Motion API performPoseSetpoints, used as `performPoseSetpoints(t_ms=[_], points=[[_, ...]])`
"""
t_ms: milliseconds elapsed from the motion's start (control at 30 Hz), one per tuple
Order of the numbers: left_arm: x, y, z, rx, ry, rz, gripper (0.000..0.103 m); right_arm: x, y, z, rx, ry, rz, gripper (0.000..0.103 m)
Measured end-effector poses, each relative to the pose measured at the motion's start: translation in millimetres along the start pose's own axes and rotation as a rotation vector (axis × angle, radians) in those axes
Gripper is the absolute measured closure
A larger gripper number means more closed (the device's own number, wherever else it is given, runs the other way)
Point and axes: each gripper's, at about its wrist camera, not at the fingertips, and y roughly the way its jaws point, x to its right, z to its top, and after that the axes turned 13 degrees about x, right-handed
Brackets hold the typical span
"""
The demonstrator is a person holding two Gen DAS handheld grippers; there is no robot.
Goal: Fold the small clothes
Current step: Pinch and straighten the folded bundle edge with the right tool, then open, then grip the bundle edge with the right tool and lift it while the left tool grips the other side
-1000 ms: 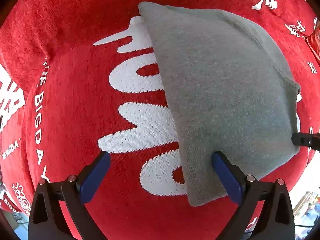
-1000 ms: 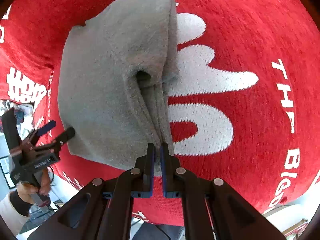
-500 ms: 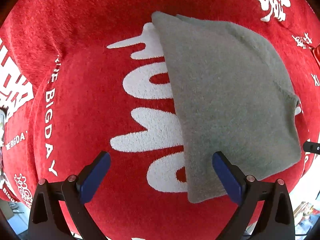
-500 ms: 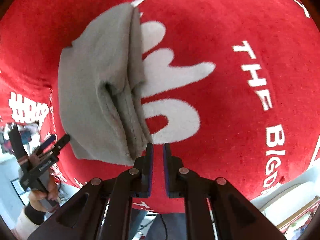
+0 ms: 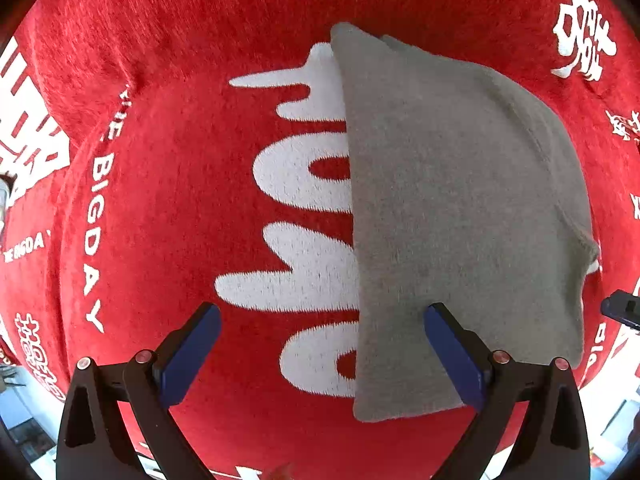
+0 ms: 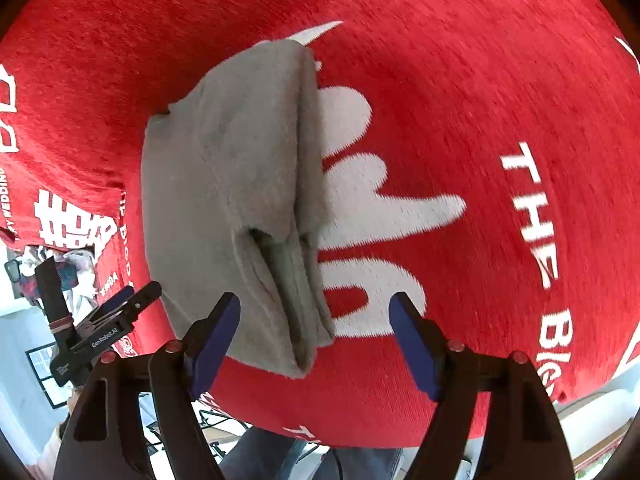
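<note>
A small grey garment (image 5: 460, 208) lies folded flat on the red cloth, right of centre in the left wrist view. It also shows in the right wrist view (image 6: 232, 200), with its stacked folded edges facing the camera. My left gripper (image 5: 320, 344) is open and empty above the cloth, its right finger over the garment's near left part. My right gripper (image 6: 316, 336) is open and empty, its jaws either side of the garment's near corner. The left gripper (image 6: 132, 300) also shows at the left in the right wrist view.
A red cloth (image 5: 180, 160) with large white letters and small white prints covers the table. Its near edge (image 6: 360, 432) drops off below my right gripper. A pile of other clothes (image 6: 60, 264) lies beyond the cloth's left edge.
My right gripper was shut on the garment's folded edge a second ago, then let go, drew back and opened wide. The garment now lies flat. My left gripper stayed open, shifting slightly.
</note>
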Motion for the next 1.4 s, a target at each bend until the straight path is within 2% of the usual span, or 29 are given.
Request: performPoseSetpoints(t_ms=[100, 200, 333, 433, 800, 933, 1033, 1100, 1233, 1400], points=[[3, -2, 5, 0.020, 0.013, 0.021, 0.001, -1, 1, 5, 0.015, -0.006, 0.007, 0.014], [5, 0, 10, 0.016, 0.011, 0.032, 0.001, 0, 1, 11, 0.032, -0.008, 0.021, 0.000], [6, 5, 17, 0.011, 0.007, 0.054, 0.001, 0, 2, 20, 0.043, -0.015, 0.028, 0.000], [6, 10, 20, -0.007, 0.004, 0.031, 0.001, 0, 4, 25, 0.038, -0.027, 0.026, 0.000], [4, 10, 28, 0.003, 0.018, -0.008, 0.001, 8, 15, 37, 0.001, -0.032, 0.015, 0.000], [-5, 2, 39, 0.031, -0.021, -0.074, 0.001, 11, 15, 40, -0.003, -0.034, 0.016, 0.000], [-12, 4, 49, 0.046, -0.035, -0.082, 0.001, 17, 16, 44, -0.007, -0.016, 0.027, 0.000], [-15, 10, 55, 0.043, -0.040, -0.095, 0.001, 21, 18, 48, -0.002, 0.010, 0.061, 0.000], [-17, 35, 61, -0.015, -0.072, -0.227, 0.001, 25, 27, 55, -0.010, 0.035, 0.176, 0.000], [-20, 54, 65, -0.027, -0.124, -0.340, 0.001, 27, 40, 60, -0.029, 0.052, 0.294, 0.000]])
